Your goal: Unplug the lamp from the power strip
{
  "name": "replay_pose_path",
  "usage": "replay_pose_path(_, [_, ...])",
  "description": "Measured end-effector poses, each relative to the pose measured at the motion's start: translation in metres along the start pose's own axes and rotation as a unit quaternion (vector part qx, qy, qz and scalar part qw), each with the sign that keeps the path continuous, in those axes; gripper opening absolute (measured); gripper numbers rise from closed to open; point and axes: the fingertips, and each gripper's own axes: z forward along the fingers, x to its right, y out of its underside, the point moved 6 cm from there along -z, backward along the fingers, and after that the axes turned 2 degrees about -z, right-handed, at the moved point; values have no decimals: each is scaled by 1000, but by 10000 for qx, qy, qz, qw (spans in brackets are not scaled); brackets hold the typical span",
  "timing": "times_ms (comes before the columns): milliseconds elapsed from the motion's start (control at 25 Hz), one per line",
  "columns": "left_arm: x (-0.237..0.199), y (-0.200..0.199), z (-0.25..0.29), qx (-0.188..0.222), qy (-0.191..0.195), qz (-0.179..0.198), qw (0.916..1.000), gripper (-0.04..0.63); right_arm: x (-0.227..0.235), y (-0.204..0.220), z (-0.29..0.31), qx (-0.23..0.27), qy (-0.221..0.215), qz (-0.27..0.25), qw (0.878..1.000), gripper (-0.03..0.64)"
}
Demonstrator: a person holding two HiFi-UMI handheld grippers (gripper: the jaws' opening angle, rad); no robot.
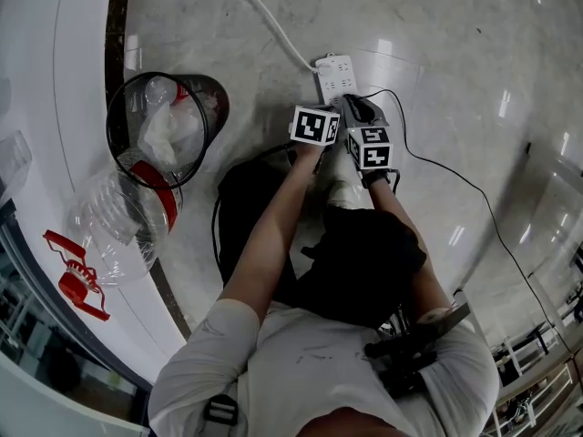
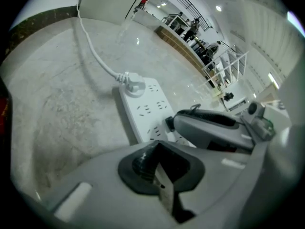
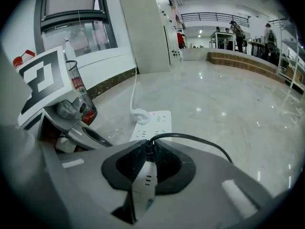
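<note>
A white power strip [image 1: 335, 73] lies on the marble floor, with a white plug [image 2: 133, 82] in its far end. My right gripper [image 1: 360, 112] is shut on the lamp's black plug [image 3: 148, 149], which stands in a socket near the strip's near end. The plug's black cord [image 3: 200, 140] arches off to the right across the floor [image 1: 455, 180]. My left gripper [image 1: 321, 107] sits just left of the right one. In the left gripper view its jaws [image 2: 162, 180] close on the strip's near end [image 2: 164, 192]. The rest of the strip [image 2: 145, 106] runs ahead.
A wire-mesh waste bin [image 1: 164, 126] with crumpled plastic stands left of the strip. A clear bottle with a red band [image 1: 123, 221] lies on the white ledge beside it. The strip's white supply cable [image 1: 269, 16] runs off to the far wall. Counters and people are far behind [image 3: 233, 30].
</note>
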Motion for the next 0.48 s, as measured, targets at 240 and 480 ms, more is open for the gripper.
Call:
replay_pose_path(240, [0,-5,3,-310,79,-109,9994,2,2,-2,-3,58,47,-132,9999,51])
replay_pose_path(480, [7,-8,9,-217,73,-52,9997,0,0,-9,-10,401,-219,170,9988,49])
